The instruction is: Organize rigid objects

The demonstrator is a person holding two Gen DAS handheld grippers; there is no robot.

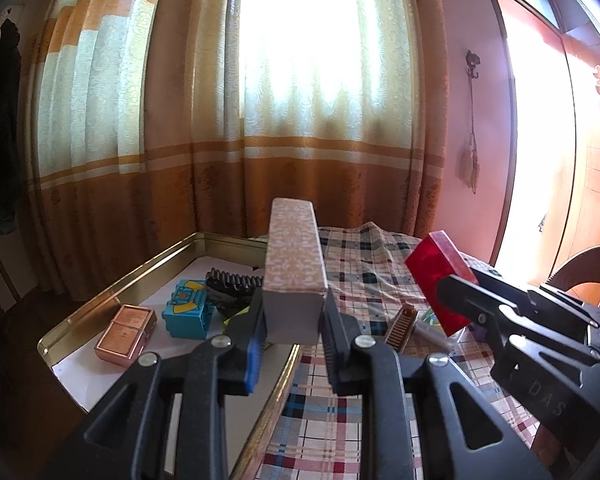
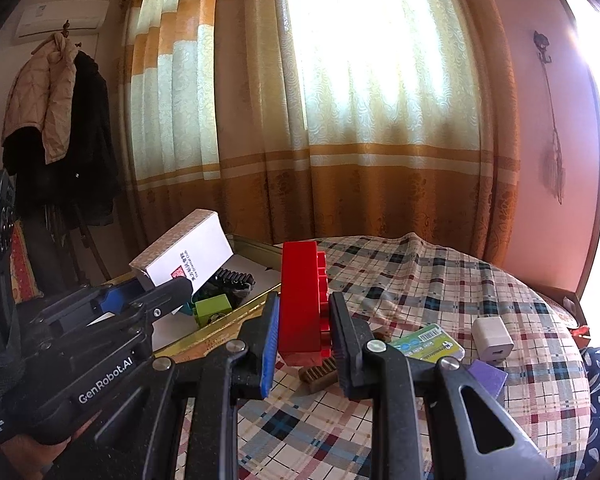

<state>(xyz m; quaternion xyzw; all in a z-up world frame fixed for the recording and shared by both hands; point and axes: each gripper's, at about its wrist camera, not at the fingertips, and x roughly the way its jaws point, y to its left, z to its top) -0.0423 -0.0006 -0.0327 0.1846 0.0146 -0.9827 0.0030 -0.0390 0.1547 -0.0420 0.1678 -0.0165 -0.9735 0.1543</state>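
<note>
Currently we hold both items aloft: left gripper [image 1: 292, 320] fingers clamp patterned box [image 1: 294, 268], right gripper [image 2: 304, 332] fingers clamp red brick [image 2: 300, 300], likely bound for gold tray [image 1: 112, 284].

The long box [image 1: 294, 264], patterned in pale orange and white with a plain white side, was raised above the gold-rimmed tray [image 1: 112, 288], its far end tilted upward. The red building block [image 2: 300, 300], studs facing right, stood upright above the checked cloth. In the tray lay a copper-coloured case [image 1: 125, 330] and a blue toy block [image 1: 188, 309].
</note>
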